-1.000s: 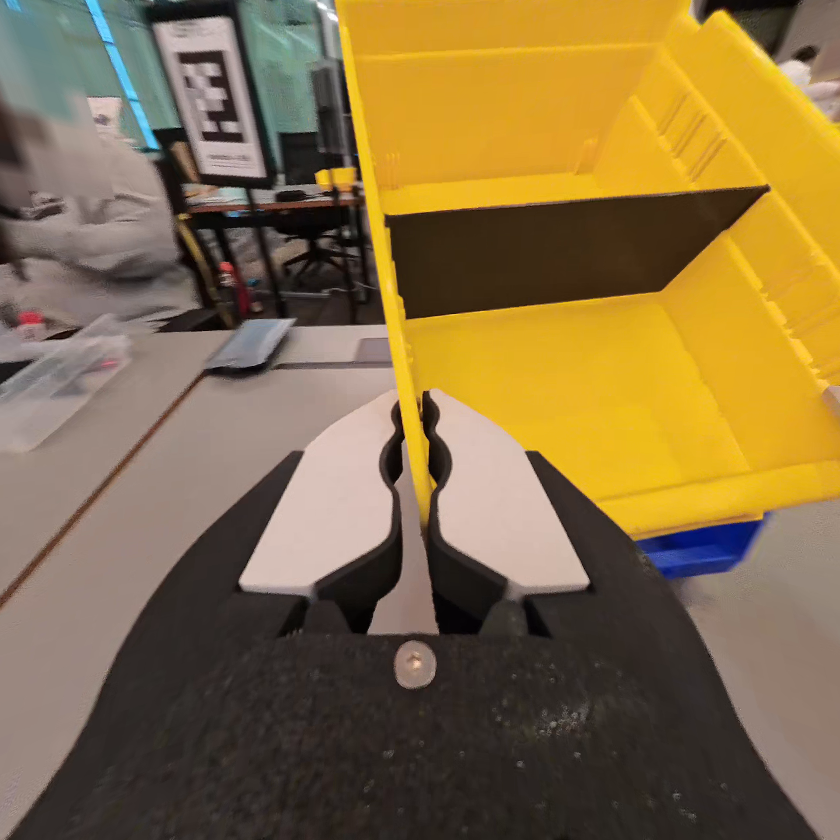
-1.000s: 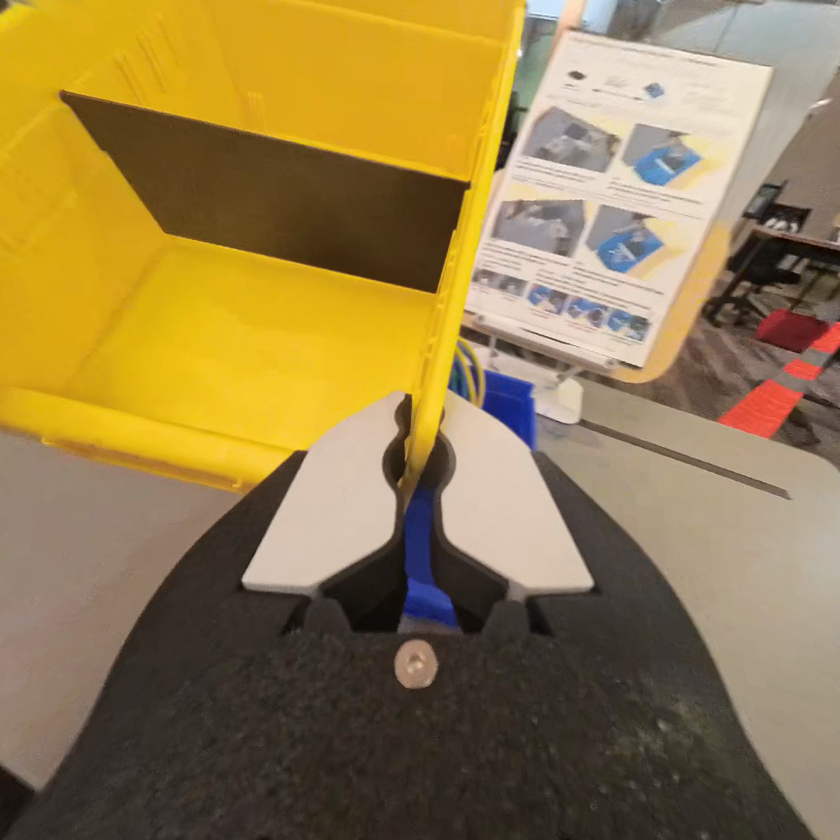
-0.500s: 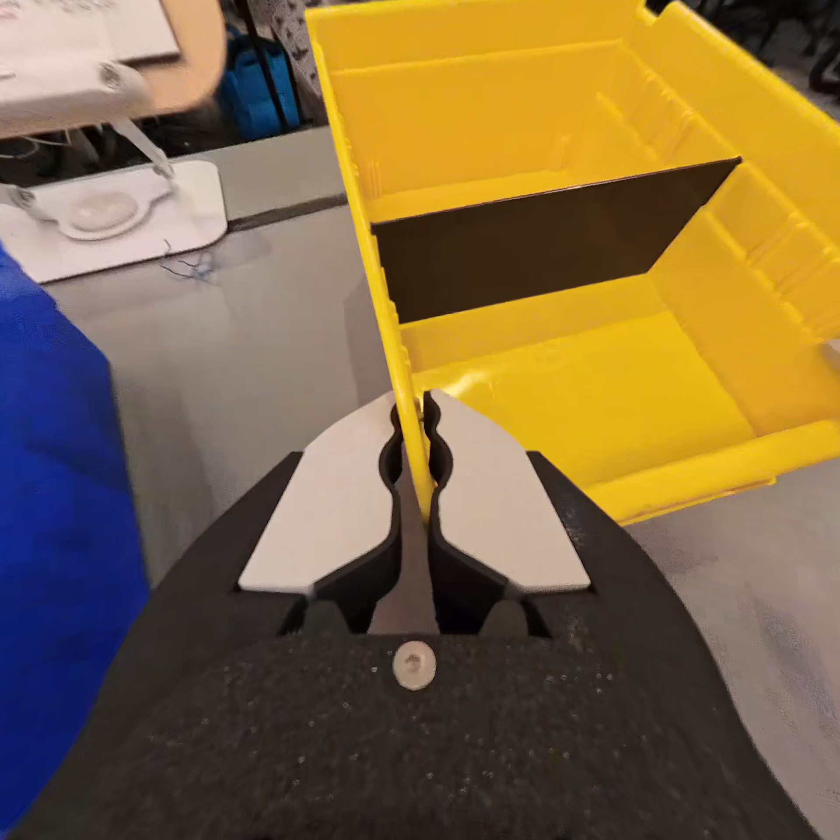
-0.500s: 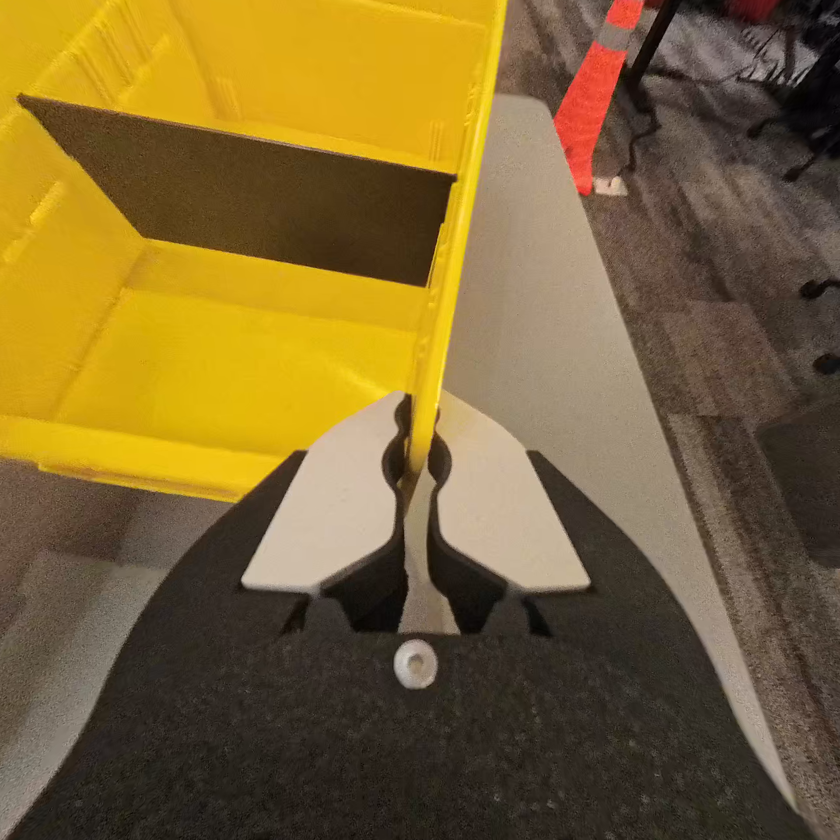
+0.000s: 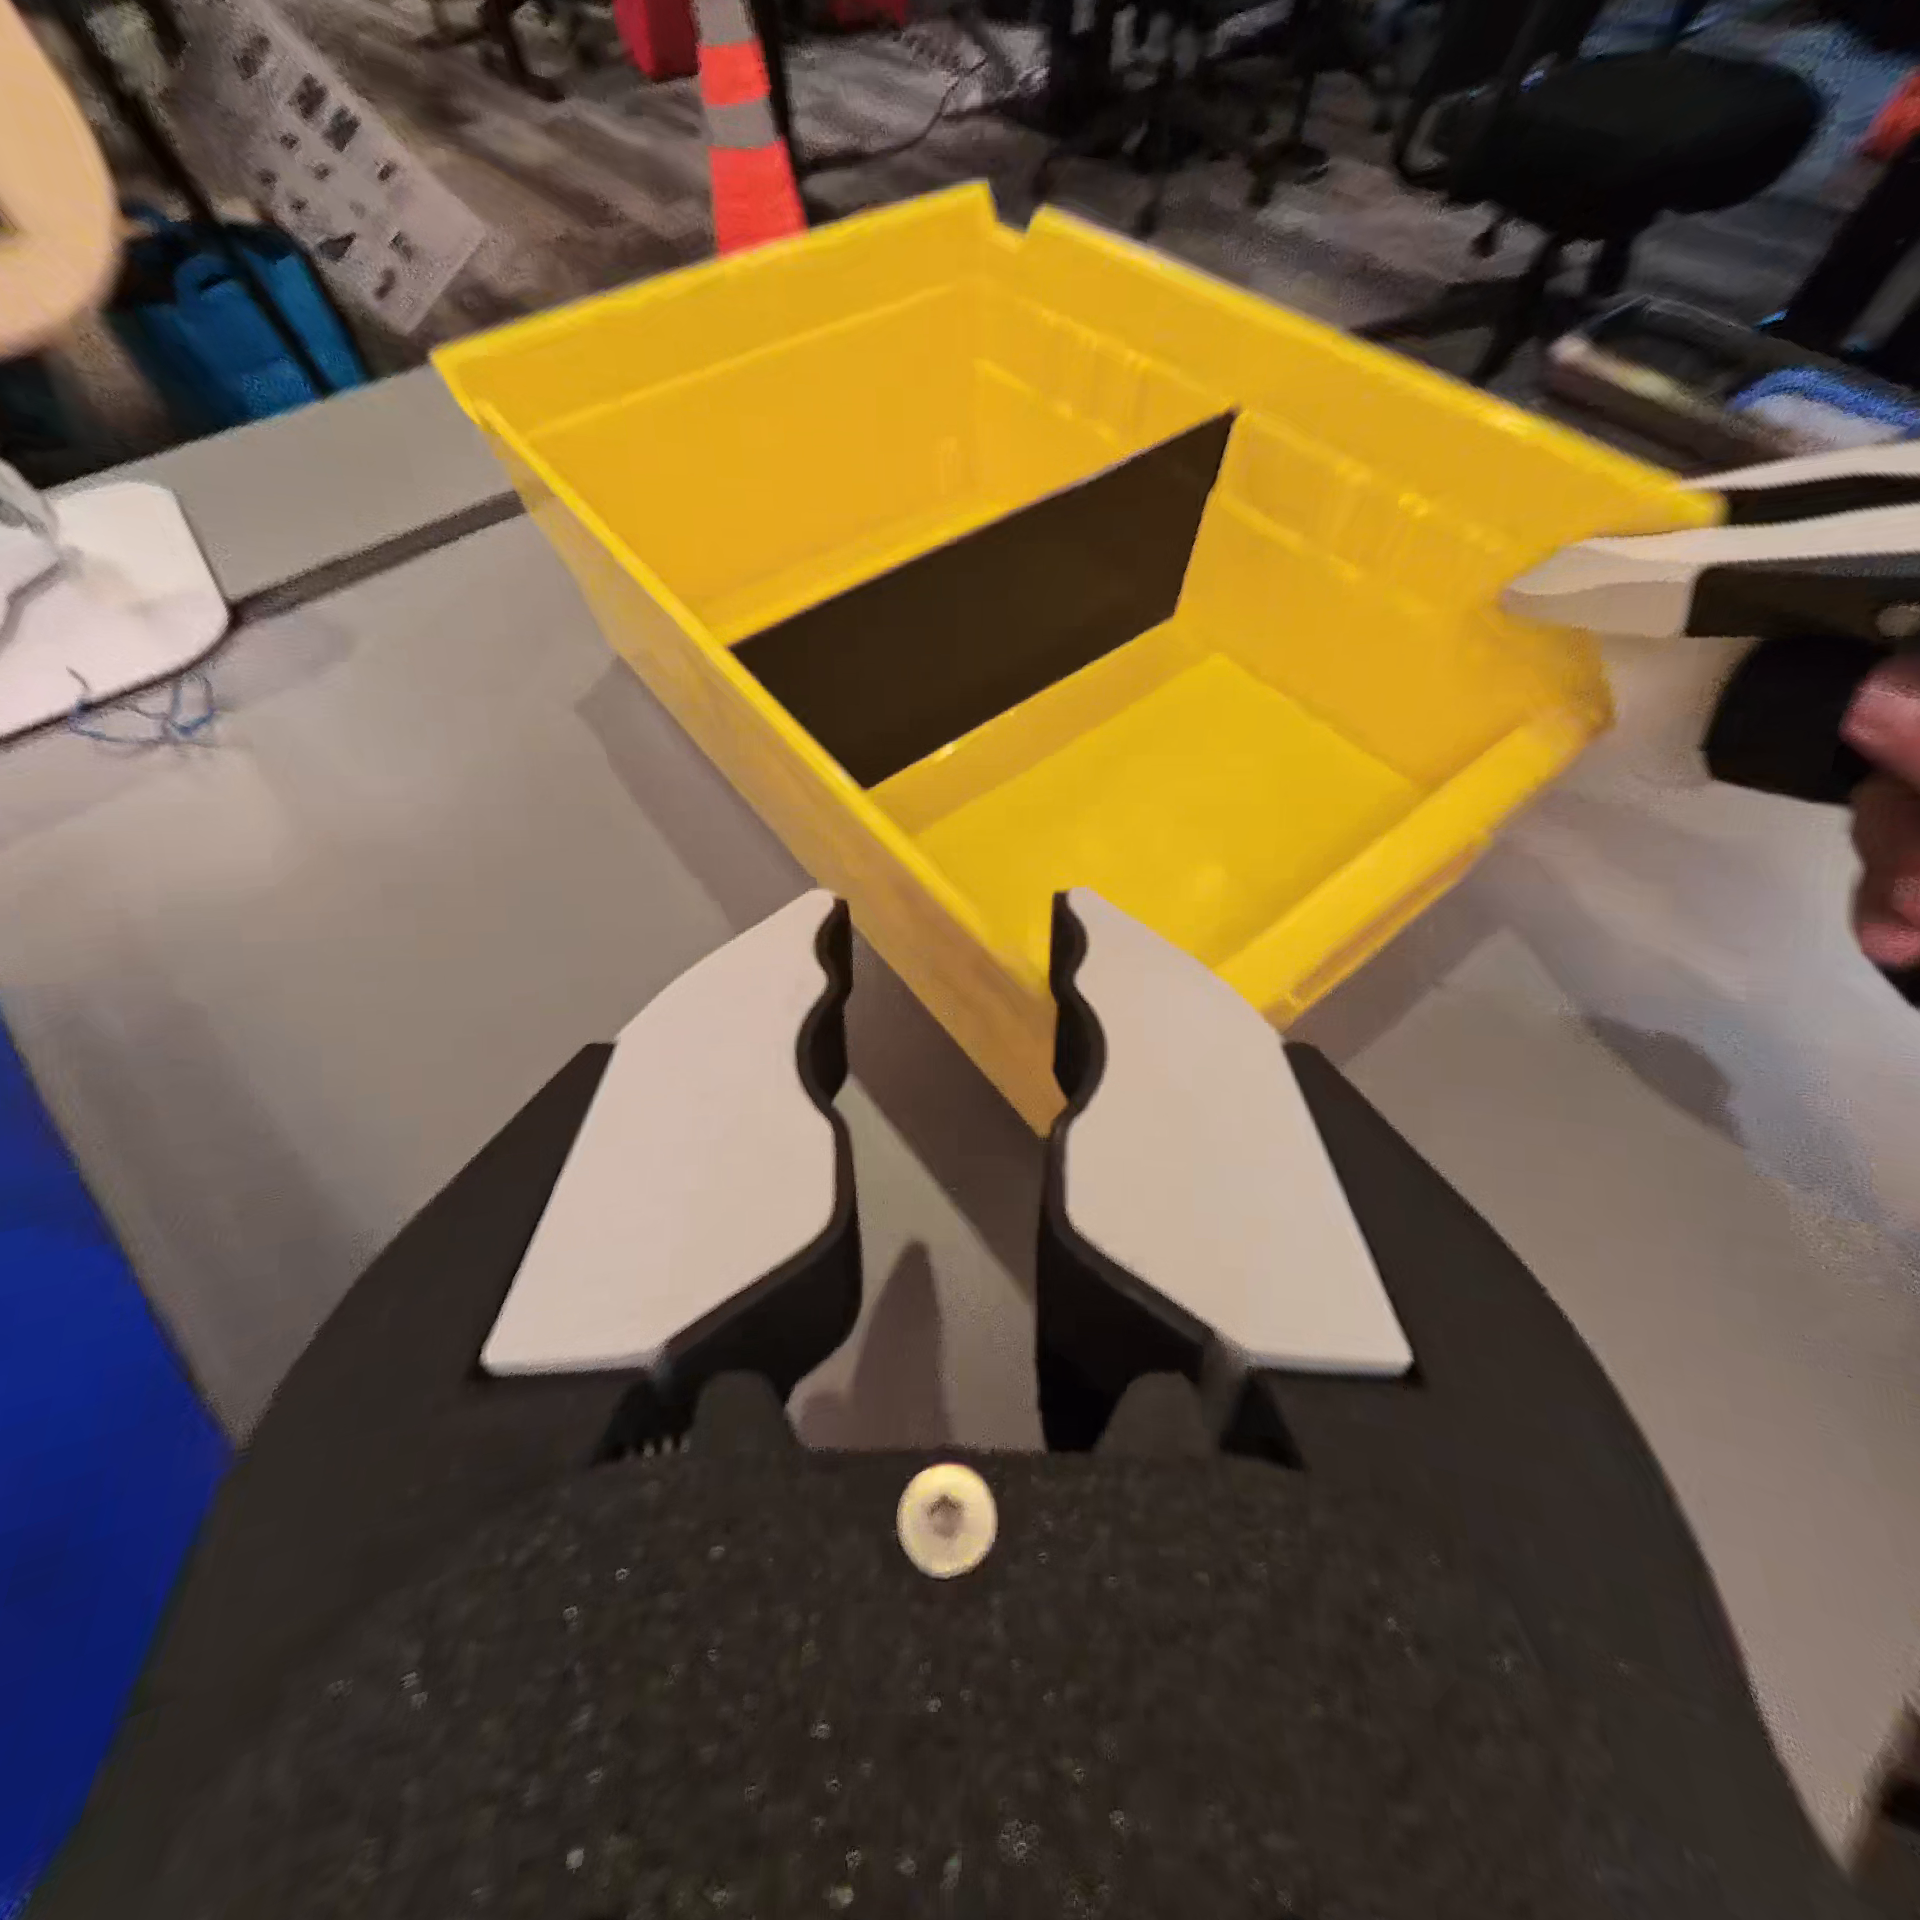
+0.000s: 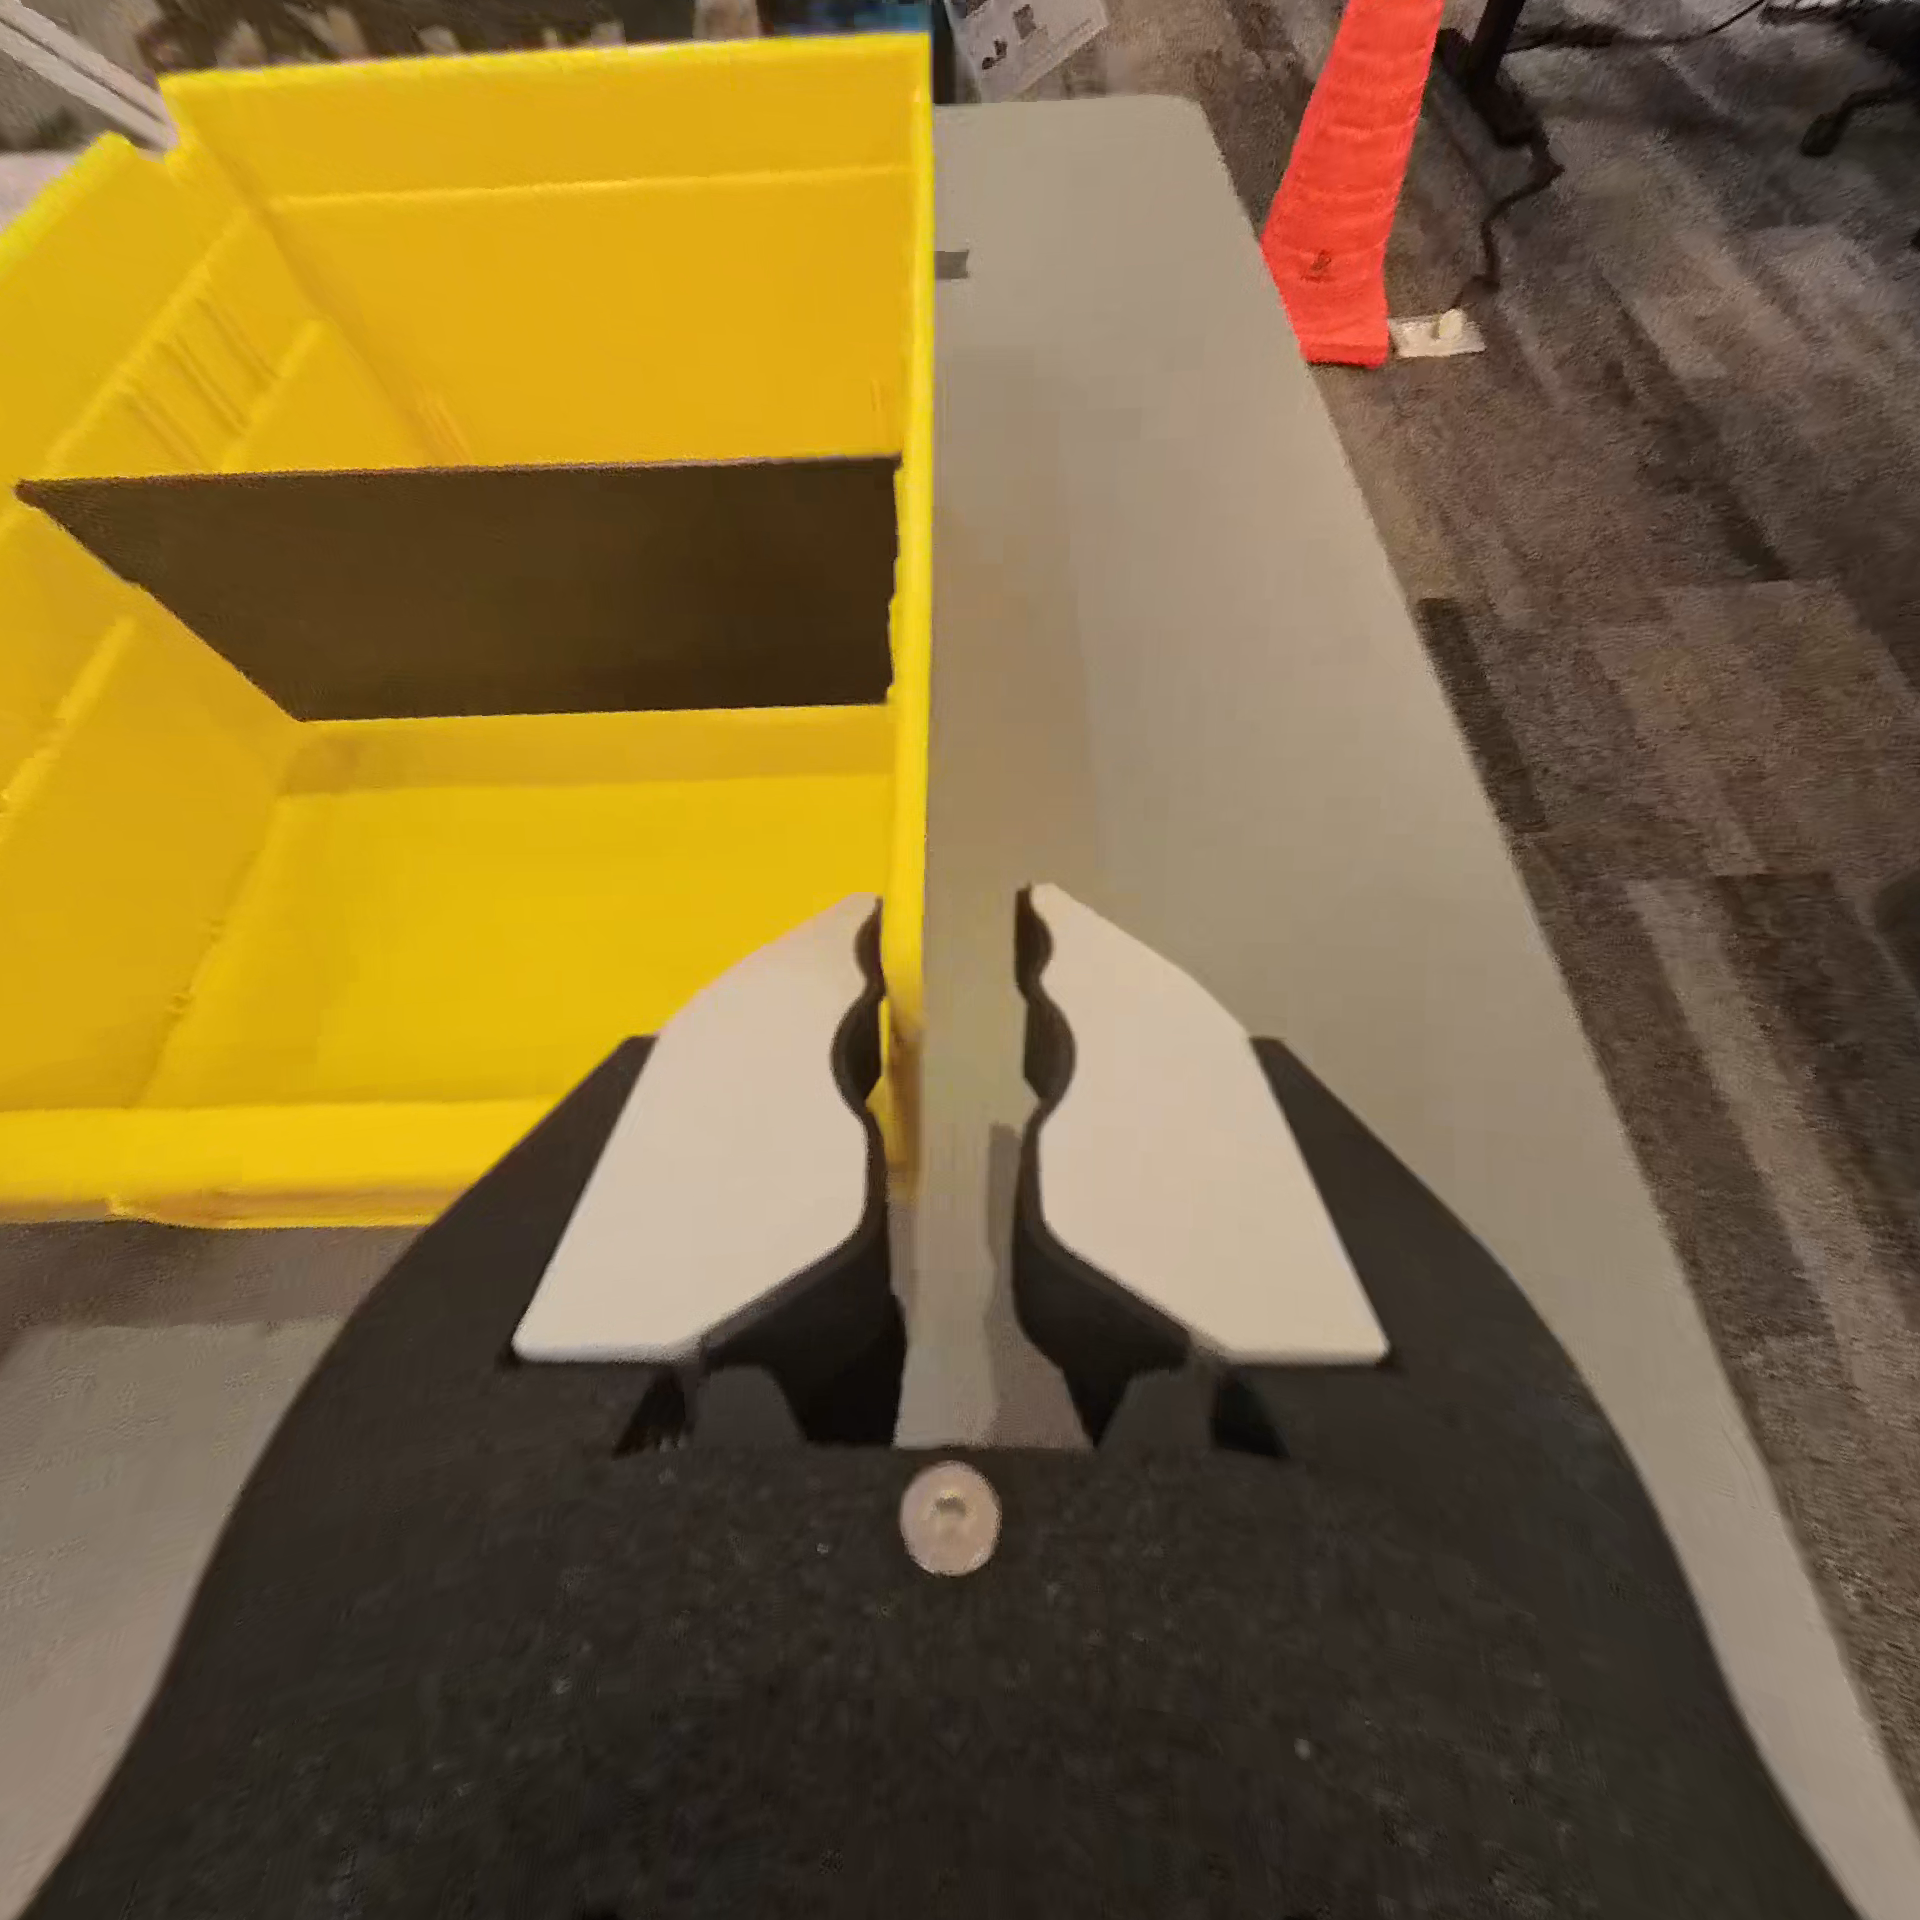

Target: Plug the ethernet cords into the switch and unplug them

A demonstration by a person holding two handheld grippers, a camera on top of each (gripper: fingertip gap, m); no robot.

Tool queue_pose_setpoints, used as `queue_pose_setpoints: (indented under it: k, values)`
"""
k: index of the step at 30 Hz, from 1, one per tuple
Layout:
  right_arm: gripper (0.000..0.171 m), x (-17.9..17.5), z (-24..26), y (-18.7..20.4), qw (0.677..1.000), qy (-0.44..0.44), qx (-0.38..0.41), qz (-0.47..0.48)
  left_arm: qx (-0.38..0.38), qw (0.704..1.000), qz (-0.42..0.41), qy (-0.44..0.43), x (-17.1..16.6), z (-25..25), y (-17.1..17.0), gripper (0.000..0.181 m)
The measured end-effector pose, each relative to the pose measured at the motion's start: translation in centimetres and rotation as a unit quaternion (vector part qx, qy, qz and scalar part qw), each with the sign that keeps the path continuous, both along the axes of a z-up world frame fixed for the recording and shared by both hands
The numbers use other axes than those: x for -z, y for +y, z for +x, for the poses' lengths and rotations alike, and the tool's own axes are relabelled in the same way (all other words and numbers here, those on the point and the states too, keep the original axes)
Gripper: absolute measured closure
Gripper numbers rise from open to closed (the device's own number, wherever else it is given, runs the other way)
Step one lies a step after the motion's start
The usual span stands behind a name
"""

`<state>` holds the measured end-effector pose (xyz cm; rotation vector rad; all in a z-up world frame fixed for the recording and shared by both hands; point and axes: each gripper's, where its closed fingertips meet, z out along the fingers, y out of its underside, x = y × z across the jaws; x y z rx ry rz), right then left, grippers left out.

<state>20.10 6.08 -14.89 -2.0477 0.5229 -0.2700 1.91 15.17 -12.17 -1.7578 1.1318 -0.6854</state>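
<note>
Yellow bin (image 5: pixel 1091 520) between parted tongs (image 5: pixel 951 925)

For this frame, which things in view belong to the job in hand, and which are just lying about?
In hand:
- left tool, open astride a side wall of the yellow bin
- right tool, open astride the opposite wall
- black divider inside the bin
- no cords or switch visible

Lying about:
- blue bin
- white stand base
- orange cone
- office chair
</note>
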Motion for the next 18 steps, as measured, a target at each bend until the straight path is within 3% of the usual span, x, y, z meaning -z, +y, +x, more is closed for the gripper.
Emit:
queue_pose_setpoints:
  k: [4, 6, 9, 11, 13, 16, 18]
  values:
    - [0.136, -5.1, -0.1, -2.6, 0.995, -0.101, 0.017, -0.019, 0.041, 0.998, -0.012, -0.051, -5.6, -8.2, 0.2, 0.147]
    - [0.136, -8.6, -2.3, -2.5, 0.989, -0.146, 0.006, 0.005, 0.006, 0.999, 0.001, -0.045, -7.0, -14.4, 2.4, 0.145]
    - [0.136, -11.3, -10.6, 0.8, 0.984, -0.13, -0.098, 0.067, -0.111, 0.994, 0.013, -0.017, -6.0, -25.5, 7.6, 0.14]
    - [0.136, -10.6, -18.6, 4.3, 0.974, -0.07, -0.191, 0.104, -0.19, 0.982, 0.012, 0.011, -3.6, -32.0, 10.7, 0.138]
    - [0.132, -7.7, -26.3, 7.7, 0.96, -0.009, -0.258, 0.105, -0.22, 0.975, -0.012, 0.024, -1.2, -35.3, 12.4, 0.135]
    - [0.129, -3.8, -33.4, 12.1, 0.954, 0.041, -0.284, 0.083, -0.217, 0.975, -0.035, 0.03, 1.2, -35.4, 13.9, 0.13]
    - [0.126, -2.4, -34.9, 14.7, 0.961, 0.064, -0.257, 0.077, -0.205, 0.976, -0.058, 0.041, 2.8, -34.2, 14.4, 0.13]
